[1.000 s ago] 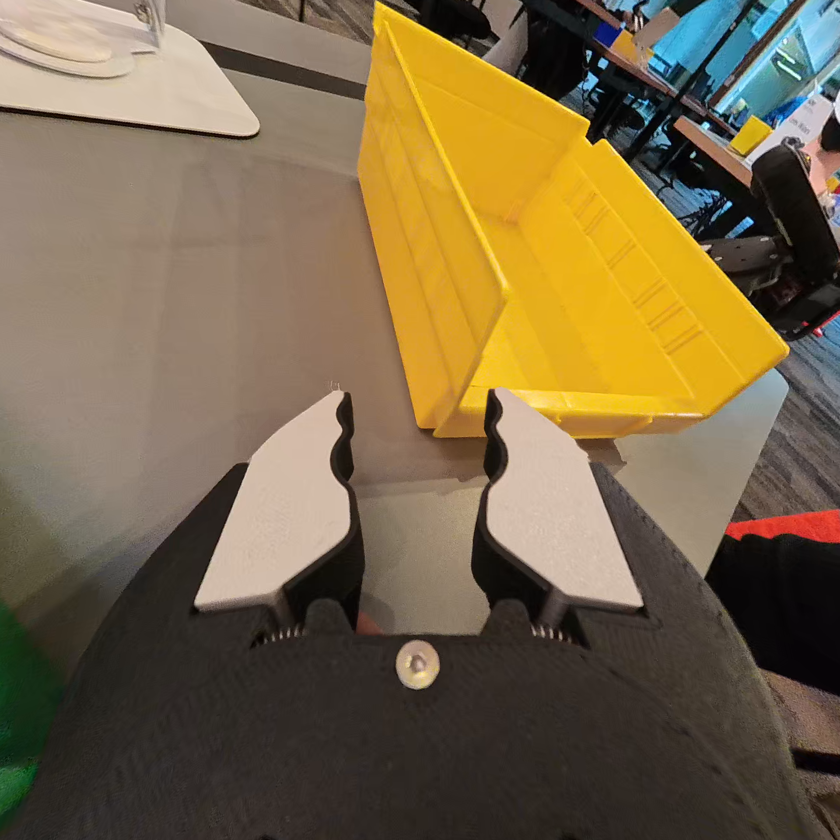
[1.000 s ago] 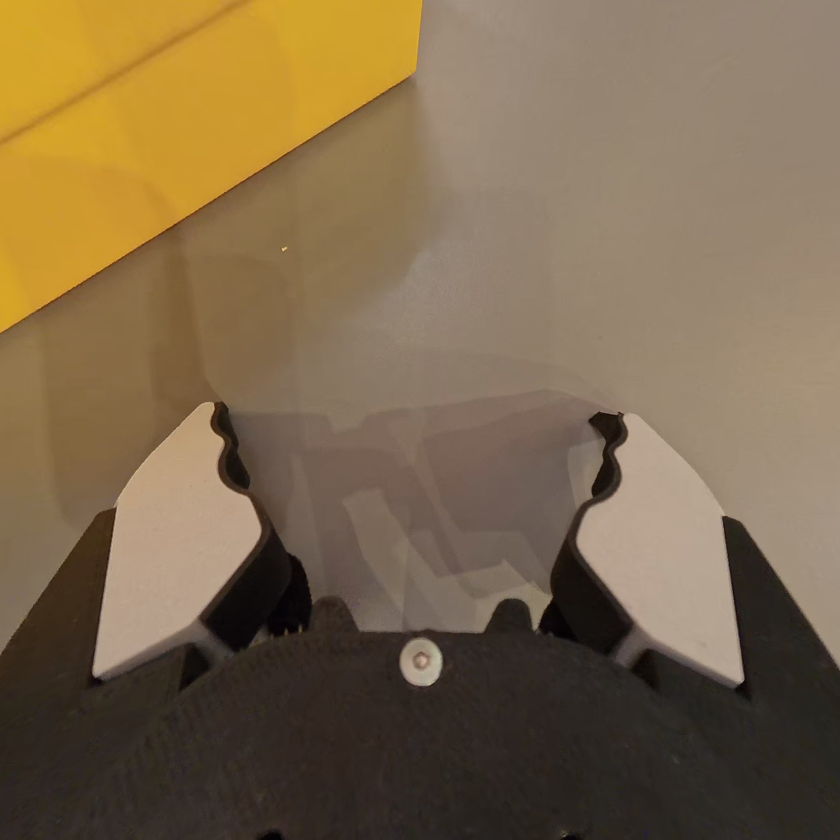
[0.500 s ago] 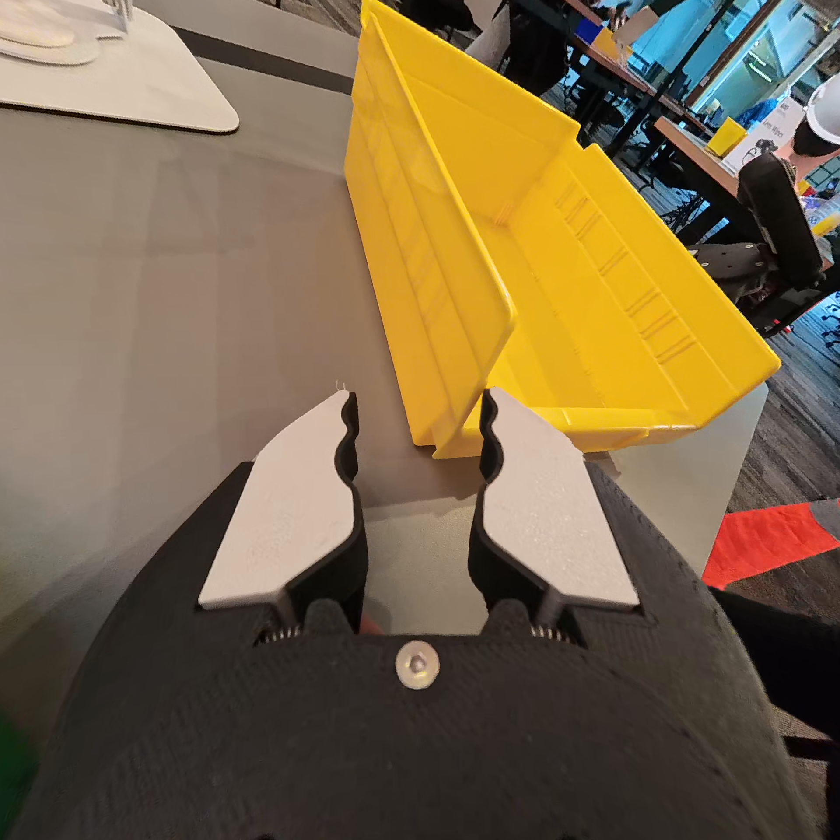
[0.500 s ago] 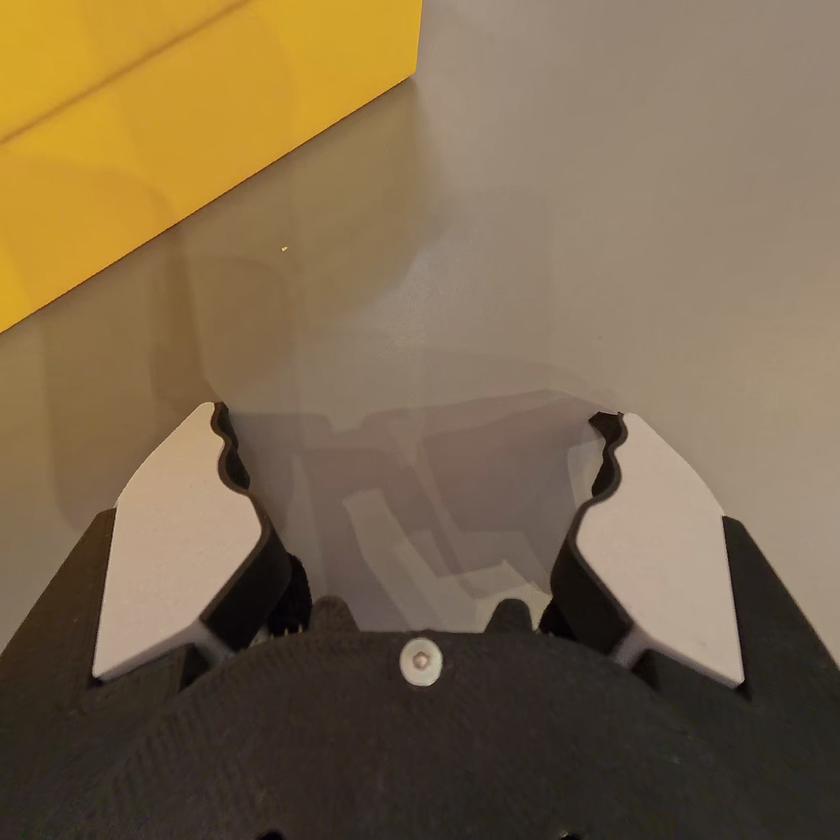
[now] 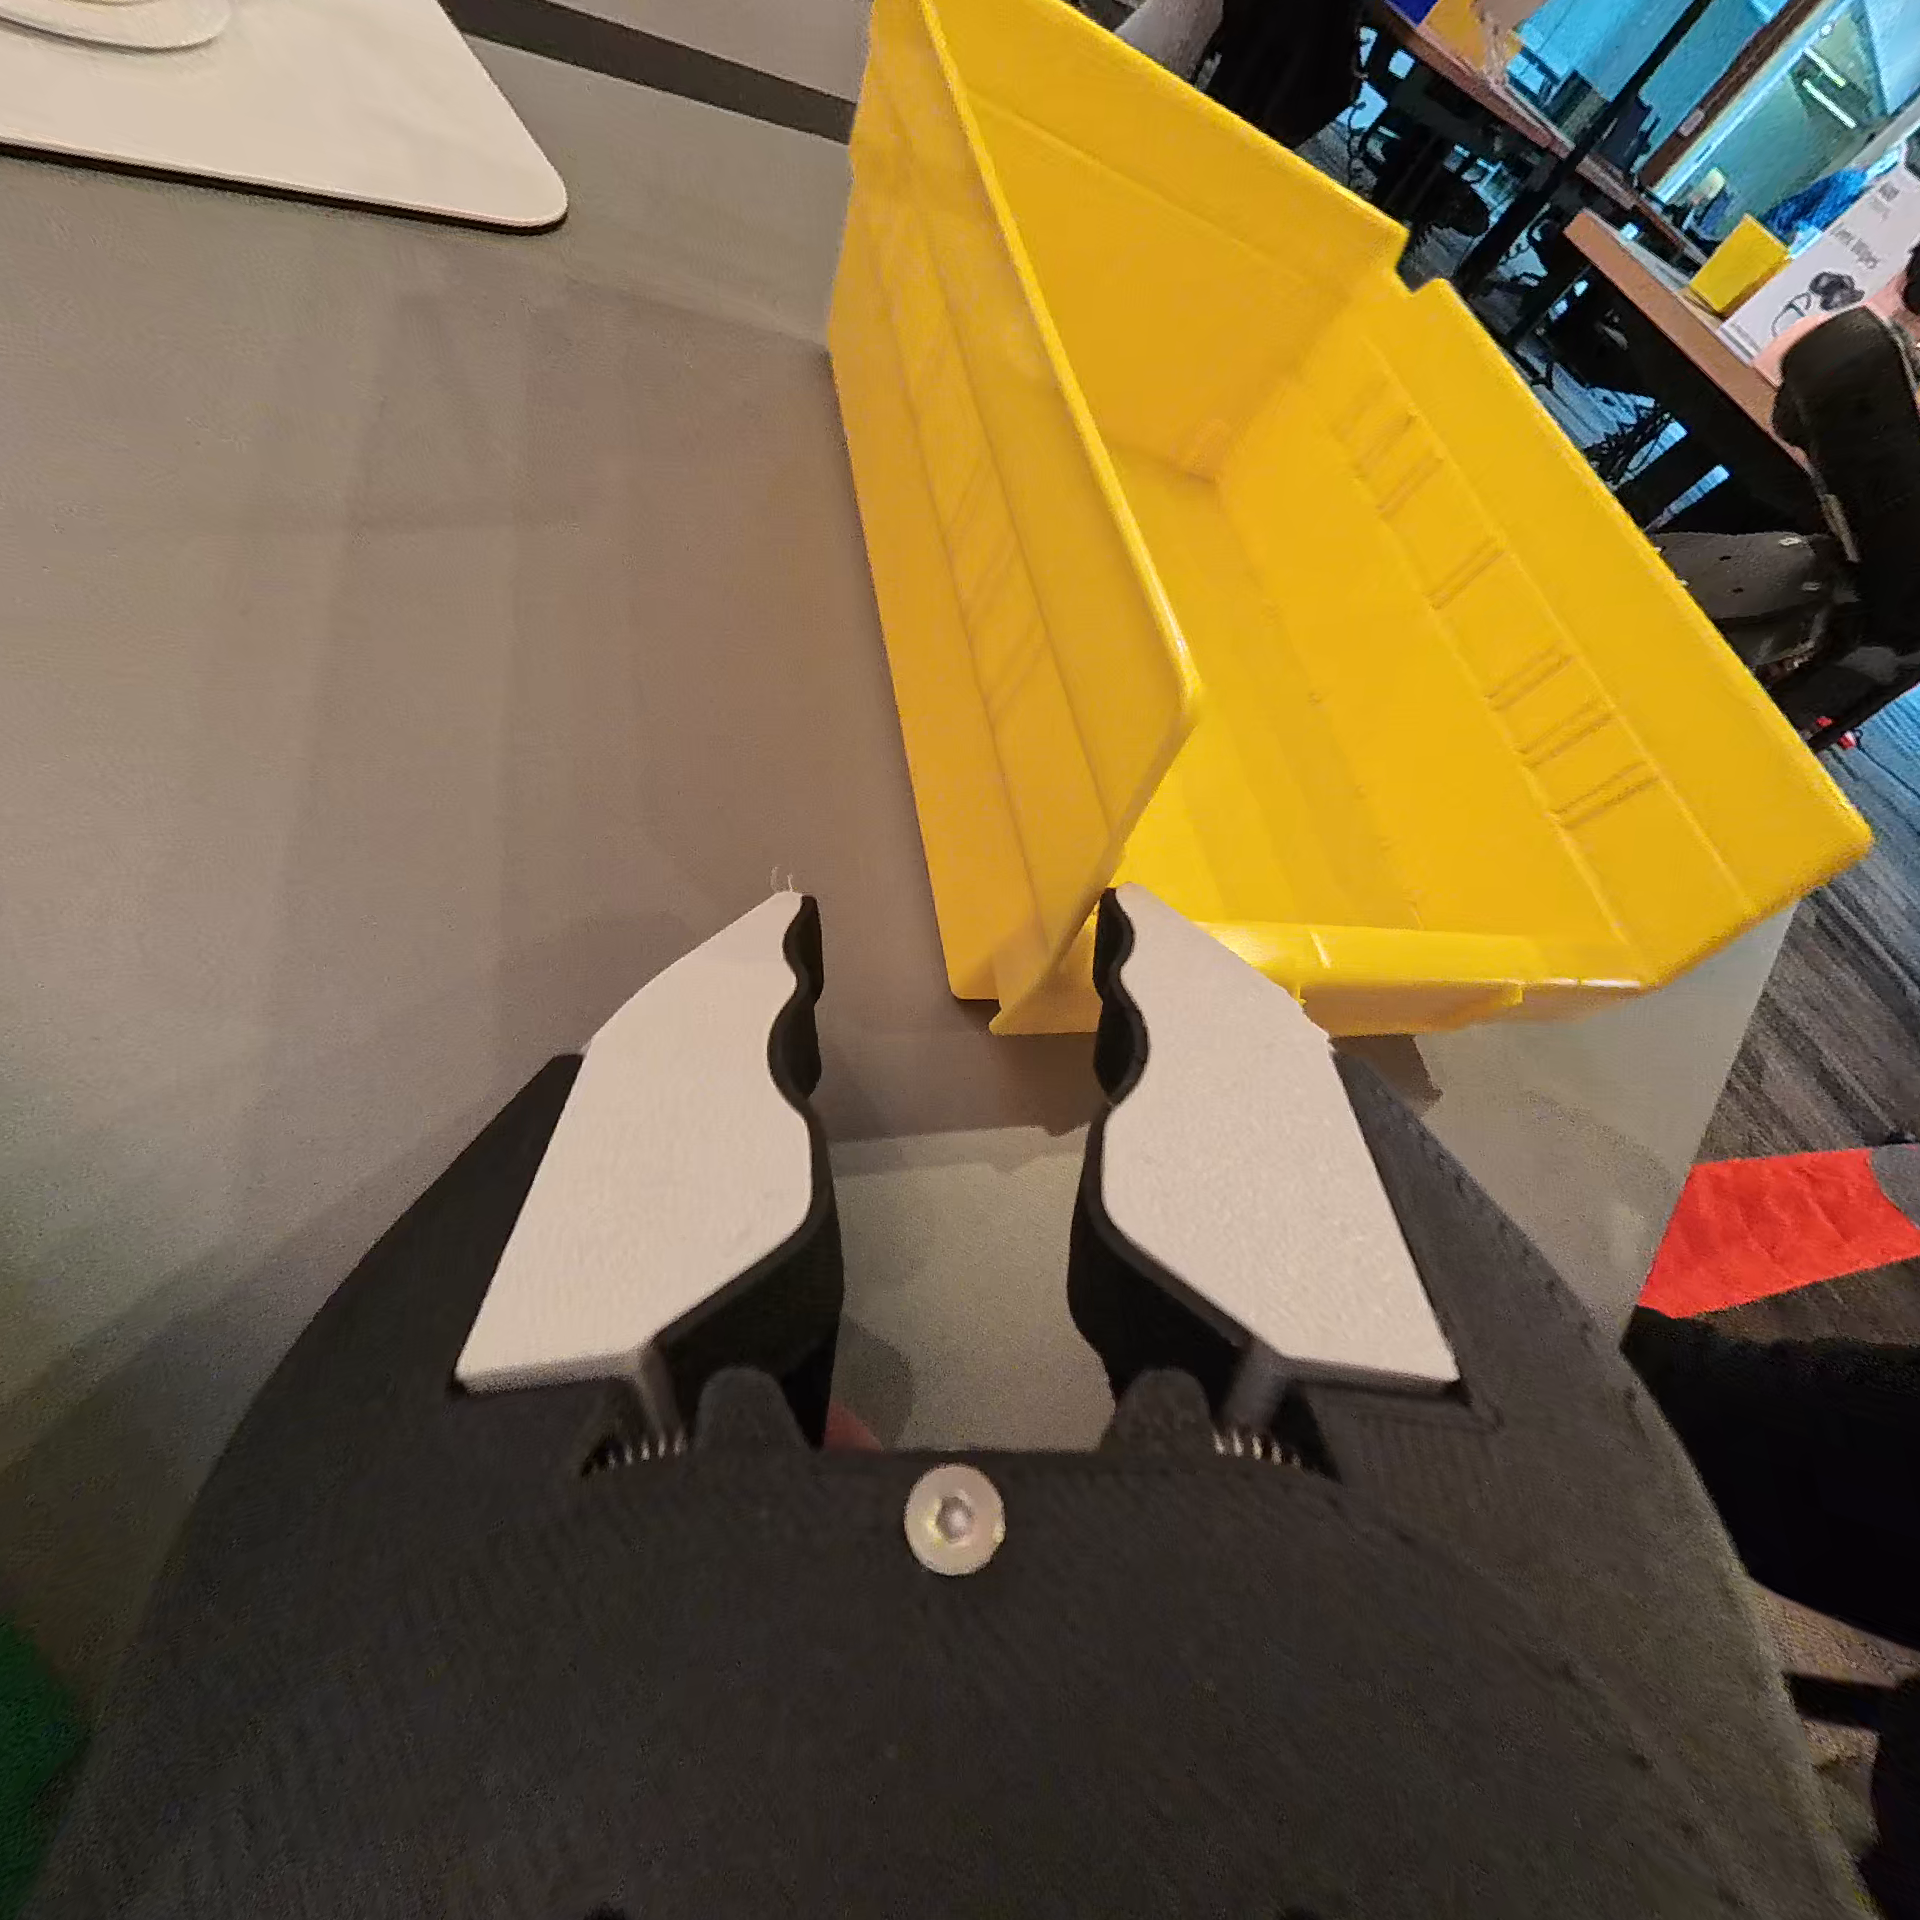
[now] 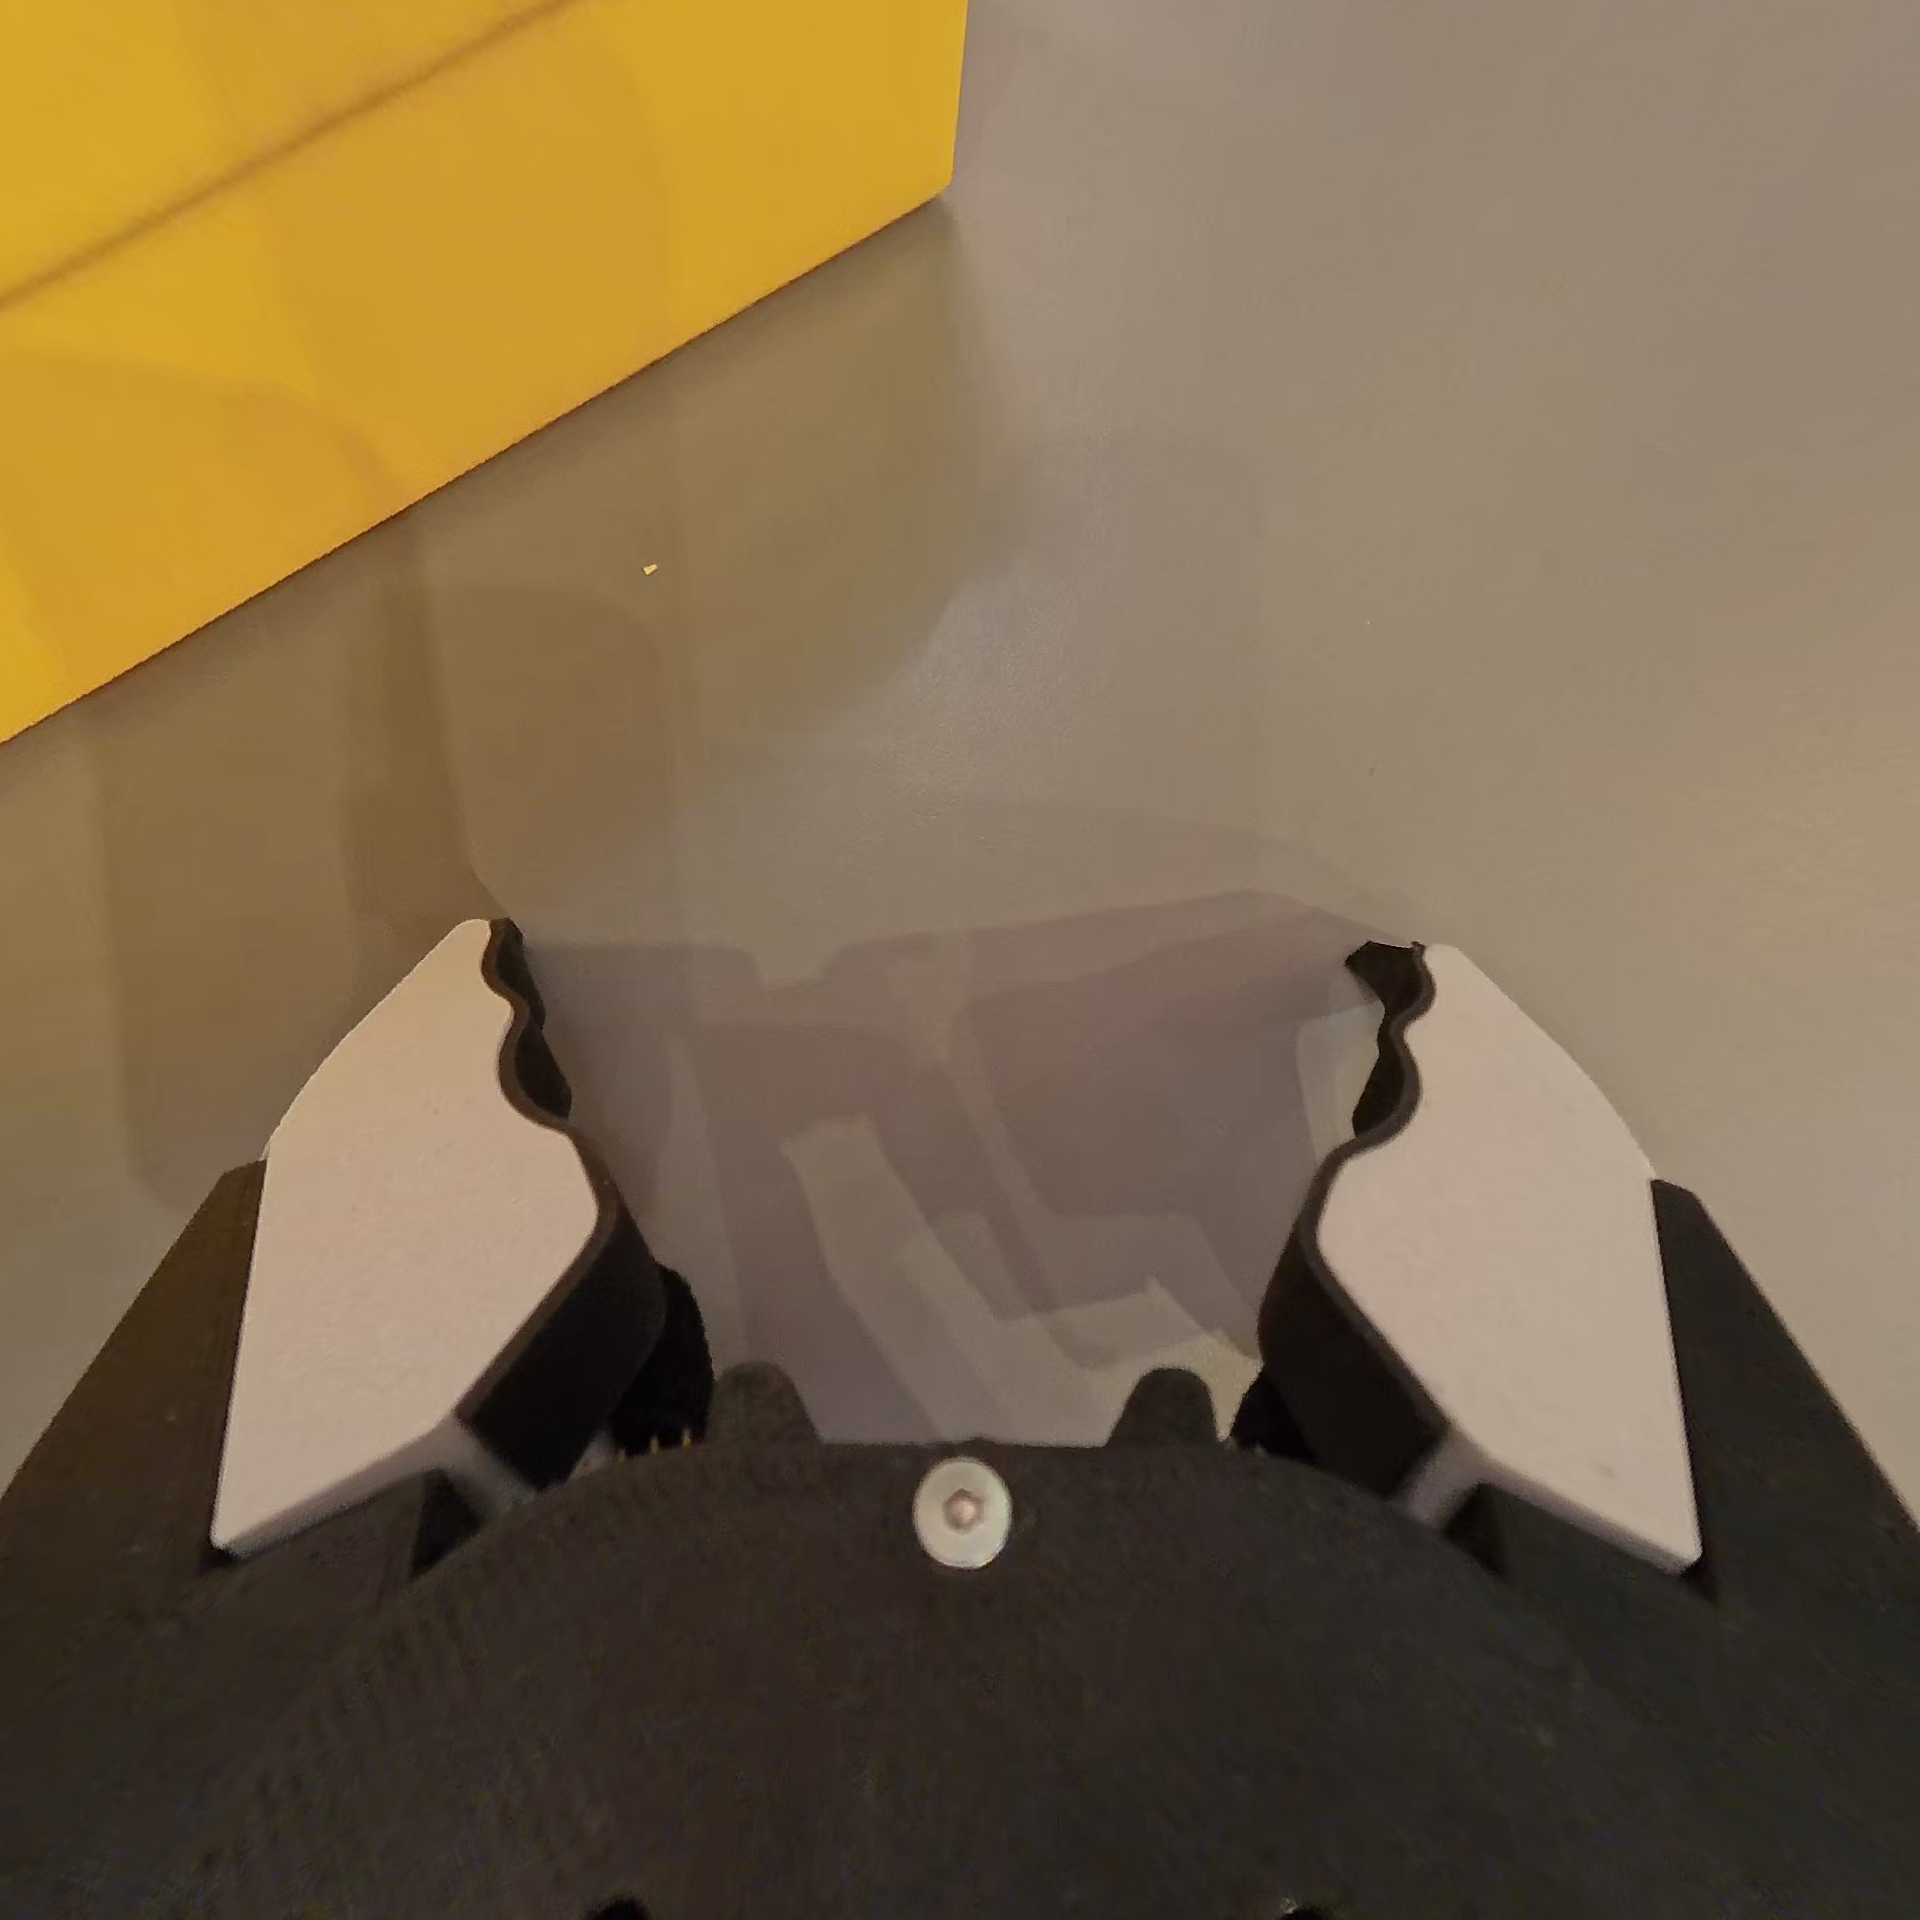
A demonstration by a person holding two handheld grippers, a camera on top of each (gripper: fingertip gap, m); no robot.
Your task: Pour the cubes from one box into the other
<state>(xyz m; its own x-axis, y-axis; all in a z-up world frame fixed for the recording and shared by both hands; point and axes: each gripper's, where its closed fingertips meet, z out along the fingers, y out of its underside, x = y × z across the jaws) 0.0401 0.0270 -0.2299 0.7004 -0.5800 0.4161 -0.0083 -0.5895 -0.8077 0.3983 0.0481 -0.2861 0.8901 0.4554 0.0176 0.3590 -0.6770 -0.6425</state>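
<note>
While jaws gape, one yellow box (image 5: 1299, 582)

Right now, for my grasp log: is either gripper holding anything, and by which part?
Nothing is held. Left gripper and right gripper are open, jaws empty, beside the yellow box.

Left wrist view: looks forward and down along the left hand-held gripper (image 5: 956, 977), near the yellow box (image 5: 1299, 665) on the counter (image 5: 416, 623).
Right wrist view: close above the counter (image 6: 1351, 520), facing steeply down.
Shared: yellow box (image 6: 364, 312), counter.
</note>
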